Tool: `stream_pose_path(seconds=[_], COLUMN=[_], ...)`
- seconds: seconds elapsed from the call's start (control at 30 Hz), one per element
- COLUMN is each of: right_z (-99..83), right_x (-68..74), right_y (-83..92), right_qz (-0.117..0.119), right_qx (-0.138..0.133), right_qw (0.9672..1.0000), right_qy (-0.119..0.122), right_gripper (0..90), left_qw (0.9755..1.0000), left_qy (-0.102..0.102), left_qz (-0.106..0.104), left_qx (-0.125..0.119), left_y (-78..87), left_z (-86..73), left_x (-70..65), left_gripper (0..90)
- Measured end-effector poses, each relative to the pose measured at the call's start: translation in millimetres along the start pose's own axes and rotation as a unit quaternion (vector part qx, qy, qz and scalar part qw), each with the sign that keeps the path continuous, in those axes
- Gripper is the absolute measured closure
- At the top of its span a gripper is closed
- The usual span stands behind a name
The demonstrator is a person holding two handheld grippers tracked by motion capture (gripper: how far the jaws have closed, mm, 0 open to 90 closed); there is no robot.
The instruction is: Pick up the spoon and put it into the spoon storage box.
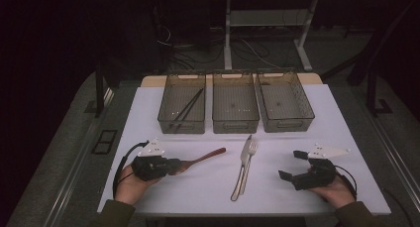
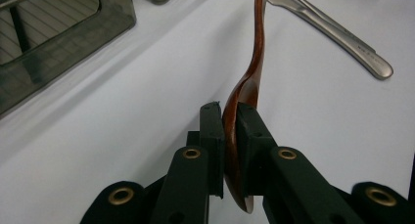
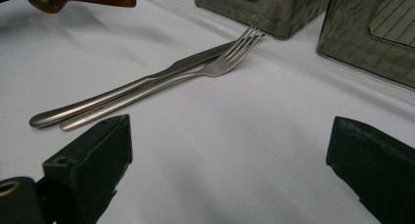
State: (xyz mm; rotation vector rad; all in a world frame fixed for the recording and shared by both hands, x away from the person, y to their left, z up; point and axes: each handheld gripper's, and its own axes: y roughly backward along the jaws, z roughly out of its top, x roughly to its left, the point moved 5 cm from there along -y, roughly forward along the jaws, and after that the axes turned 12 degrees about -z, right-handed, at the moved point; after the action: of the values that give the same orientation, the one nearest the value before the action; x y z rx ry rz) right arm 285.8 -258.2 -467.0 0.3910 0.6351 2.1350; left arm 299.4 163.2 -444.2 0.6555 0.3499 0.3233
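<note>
Wooden spoon [image 2: 254, 62]: one, bowel-end clamped in left tongs [image 2: 230, 136]. Beside the spoon: one knife [image 1: 244, 157], one fork [image 1: 250, 160]. Beyond the spoon: three bins [image 1: 235, 123]. Right tongs [image 3: 230, 165]: agape, empty.

Three clear bins stand in a row on the far side of the table: left bin [image 1: 182, 110], middle bin [image 1: 235, 108], right bin [image 1: 286, 107]. One pair of dark chopsticks [image 1: 189, 107] lies in the left bin. Nearer lie one wooden spoon [image 1: 200, 159], one metal knife [image 1: 241, 168] and one metal fork [image 1: 249, 160]. Two grippers: left gripper [image 1: 174, 166], right gripper [image 1: 292, 165].
</note>
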Motion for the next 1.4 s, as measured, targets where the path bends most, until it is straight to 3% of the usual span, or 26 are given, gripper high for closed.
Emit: stream_pose_path(seconds=[0.67,1.0,1.4], right_z=[-0.4,-0.6,-0.9], right_x=[0.0,0.5,0.5], right_y=[-1.8,-2.2,-2.4], right_qz=[-0.001,0.0,-0.001], right_qx=[0.003,0.004,0.005], right_qw=[1.0,1.0,1.0], right_qy=[0.002,0.002,0.002], right_gripper=[2.7,2.7,2.7], left_qw=[0.9992,0.9984,0.9973], left_qy=[-0.006,-0.021,-0.018], left_qz=[0.002,0.003,0.01], left_qx=[-0.039,-0.053,-0.071], left_y=[-7.5,-12.0,-19.7], left_z=[29.7,53.4,80.4], left_x=[6.9,10.5,23.6], left_gripper=[82.0,81.9,82.0])
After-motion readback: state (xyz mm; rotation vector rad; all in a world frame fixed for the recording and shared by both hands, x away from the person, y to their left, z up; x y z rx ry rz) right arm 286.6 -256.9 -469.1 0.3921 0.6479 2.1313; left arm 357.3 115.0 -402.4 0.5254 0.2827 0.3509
